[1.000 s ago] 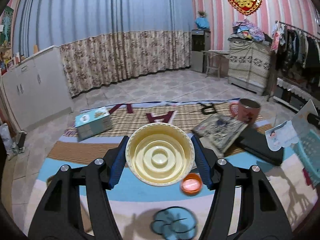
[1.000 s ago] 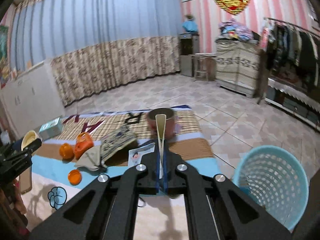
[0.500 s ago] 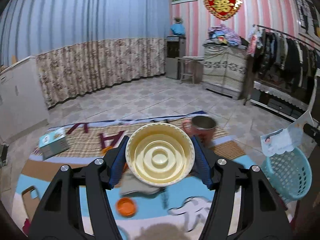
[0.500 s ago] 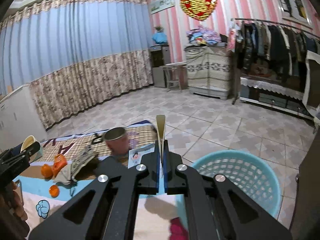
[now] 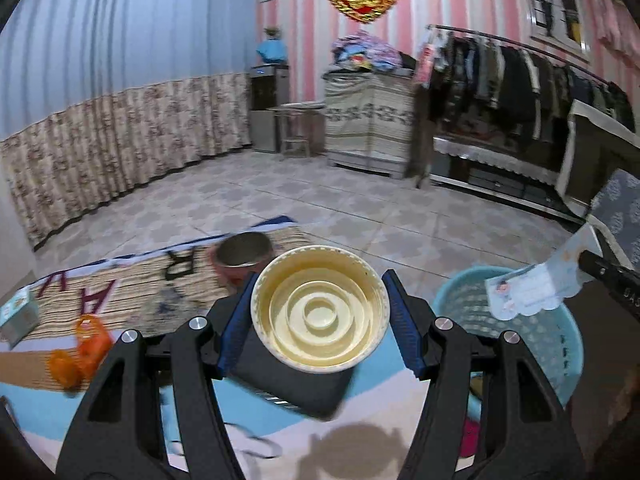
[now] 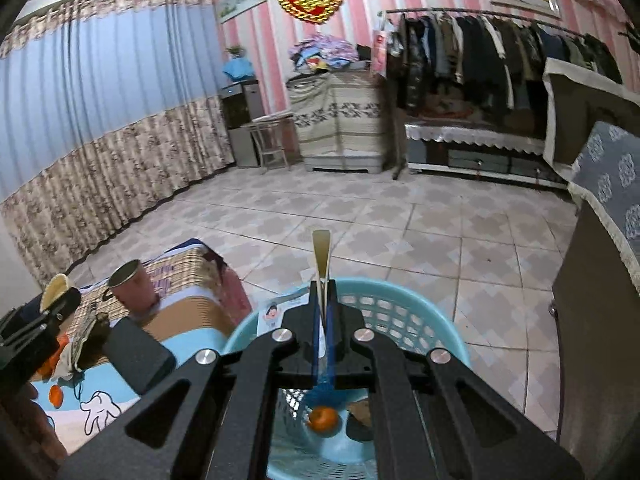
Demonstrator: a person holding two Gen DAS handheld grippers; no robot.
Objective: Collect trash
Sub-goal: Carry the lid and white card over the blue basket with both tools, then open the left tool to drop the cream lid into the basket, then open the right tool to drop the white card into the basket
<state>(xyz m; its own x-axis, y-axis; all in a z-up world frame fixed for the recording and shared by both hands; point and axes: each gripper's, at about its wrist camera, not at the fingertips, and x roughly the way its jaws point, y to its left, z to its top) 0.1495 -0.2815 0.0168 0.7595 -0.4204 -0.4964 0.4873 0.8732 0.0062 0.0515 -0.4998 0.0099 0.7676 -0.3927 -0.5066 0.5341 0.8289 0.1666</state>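
My left gripper (image 5: 320, 316) is shut on a cream plastic cup (image 5: 320, 308), seen bottom-on, held above the mat to the left of the light blue basket (image 5: 560, 344). My right gripper (image 6: 322, 296) is shut on a paper card (image 6: 321, 256), seen edge-on, directly over the basket (image 6: 400, 320). The card also shows in the left wrist view (image 5: 532, 288), over the basket. An orange (image 6: 323, 420) and other bits lie inside the basket. Orange trash pieces (image 5: 80, 348) lie on the mat at the left.
A pink mug (image 5: 240, 260), a black notebook (image 5: 292, 384) and a small box (image 5: 16, 316) lie on the floor mat (image 5: 120, 292). A dark cabinet (image 6: 592, 340) stands right of the basket. Tiled floor, a clothes rack and curtains lie beyond.
Both grippers have swung right toward the basket. The right gripper with the card now hangs over the basket; the left gripper with the cup has come close beside it.
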